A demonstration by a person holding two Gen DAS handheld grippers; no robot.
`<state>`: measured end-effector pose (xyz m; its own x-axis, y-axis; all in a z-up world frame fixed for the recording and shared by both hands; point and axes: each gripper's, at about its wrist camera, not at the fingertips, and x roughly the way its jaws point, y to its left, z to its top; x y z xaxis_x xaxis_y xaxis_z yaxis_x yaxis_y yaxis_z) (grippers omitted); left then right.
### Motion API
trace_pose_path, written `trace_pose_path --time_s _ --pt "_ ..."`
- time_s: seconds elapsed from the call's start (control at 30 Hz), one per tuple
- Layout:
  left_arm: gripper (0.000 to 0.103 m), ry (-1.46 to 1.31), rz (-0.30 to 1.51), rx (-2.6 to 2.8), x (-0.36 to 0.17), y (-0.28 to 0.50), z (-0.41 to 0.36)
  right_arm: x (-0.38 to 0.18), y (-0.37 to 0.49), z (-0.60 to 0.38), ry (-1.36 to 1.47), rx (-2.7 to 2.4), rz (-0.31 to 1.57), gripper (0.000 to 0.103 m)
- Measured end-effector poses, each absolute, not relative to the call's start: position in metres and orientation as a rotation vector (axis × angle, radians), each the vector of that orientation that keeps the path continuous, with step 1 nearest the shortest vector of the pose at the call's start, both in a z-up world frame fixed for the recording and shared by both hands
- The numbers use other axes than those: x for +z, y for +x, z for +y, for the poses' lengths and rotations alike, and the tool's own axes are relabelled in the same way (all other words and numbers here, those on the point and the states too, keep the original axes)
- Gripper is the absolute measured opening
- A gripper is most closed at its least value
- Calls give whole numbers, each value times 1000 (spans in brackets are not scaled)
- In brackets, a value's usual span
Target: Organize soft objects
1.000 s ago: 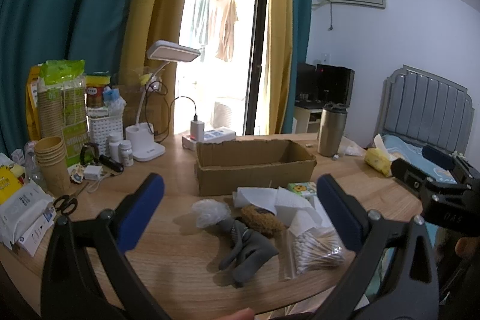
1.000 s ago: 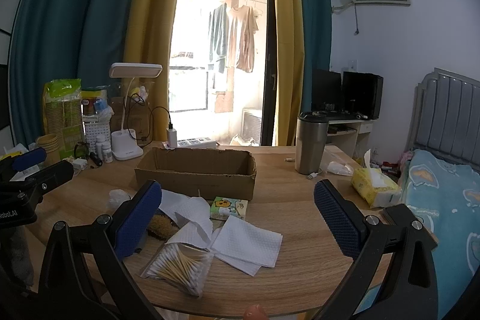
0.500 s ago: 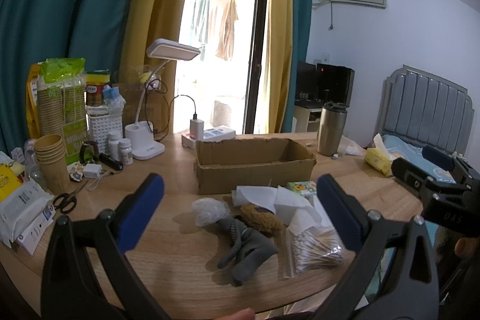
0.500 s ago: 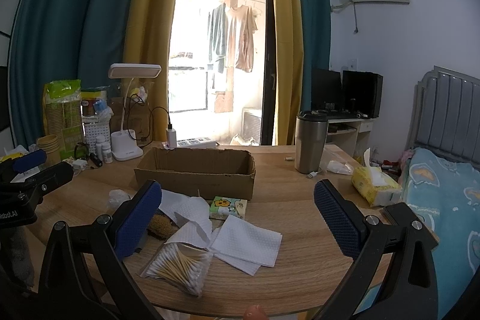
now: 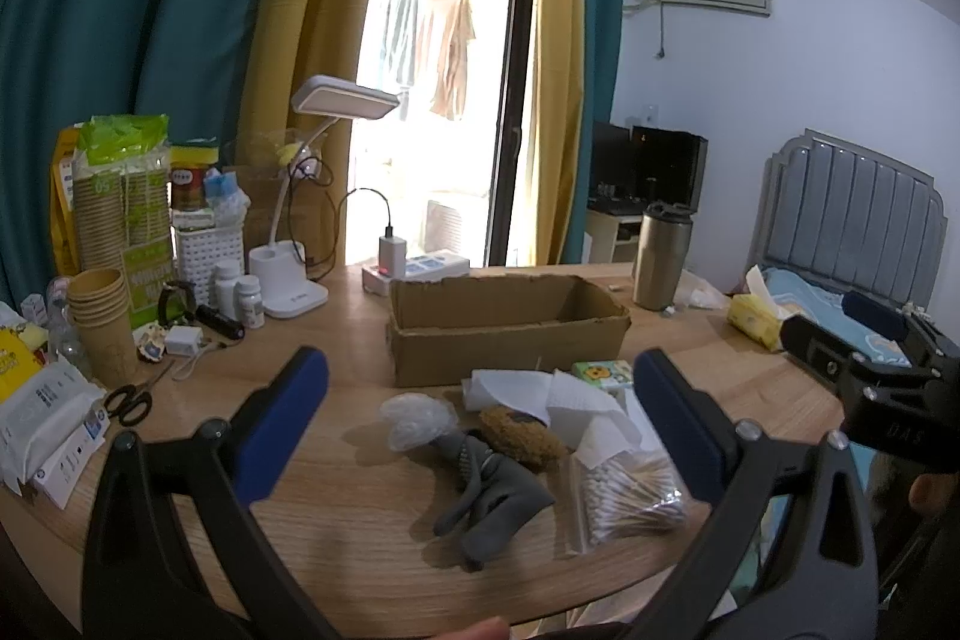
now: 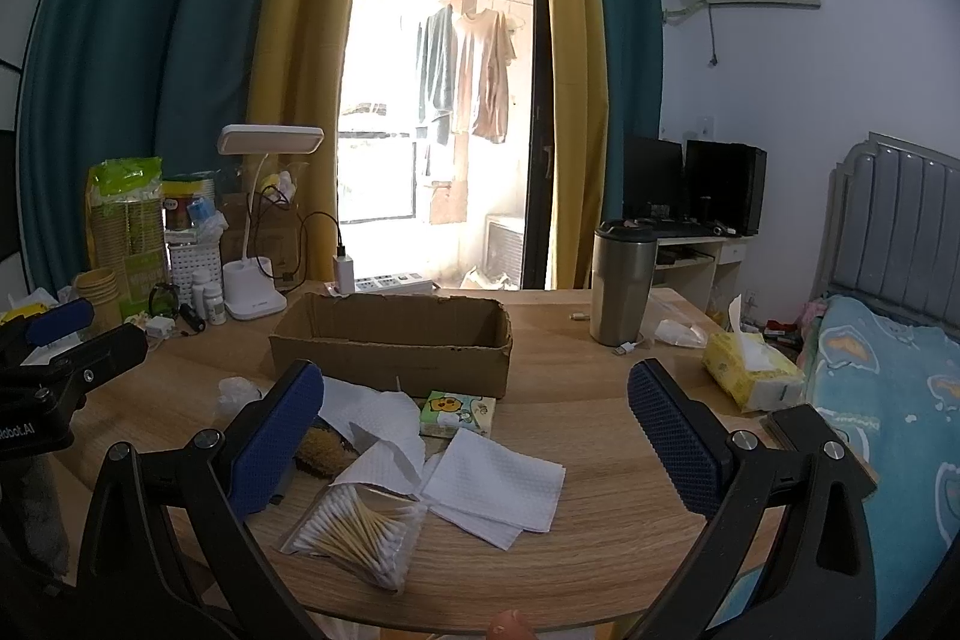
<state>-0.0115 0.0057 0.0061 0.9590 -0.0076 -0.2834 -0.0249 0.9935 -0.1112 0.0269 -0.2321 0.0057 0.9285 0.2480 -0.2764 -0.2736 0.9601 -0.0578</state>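
Wood-grain table (image 5: pixel 336 508) shows bare room near its front edge, left of a limp grey glove (image 5: pixel 498 490). Left gripper (image 5: pixel 480 427) hangs above it, jaws wide, holding nothing. Crinkled white tissues (image 6: pixel 492 484) lie before the open cardboard box (image 6: pixel 390 340); right gripper (image 6: pixel 474 436) gapes wide, unladen.

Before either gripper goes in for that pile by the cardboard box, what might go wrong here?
The grey glove lies against the cotton swab bag, so grabbing it may drag the bag along. The paper towels overlap, so several could lift together. The cardboard box is light and may slide if bumped.
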Motion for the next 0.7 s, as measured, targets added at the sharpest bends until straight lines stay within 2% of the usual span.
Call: trace_pose_path --time_s 0.37,0.7 --pt "102 -110 320 -10 -3 -7 4 -1 31 -231 -93 277 298 103" --pt "102 -77 482 -31 -41 25 -3 -37 55 -221 -93 313 422 103"
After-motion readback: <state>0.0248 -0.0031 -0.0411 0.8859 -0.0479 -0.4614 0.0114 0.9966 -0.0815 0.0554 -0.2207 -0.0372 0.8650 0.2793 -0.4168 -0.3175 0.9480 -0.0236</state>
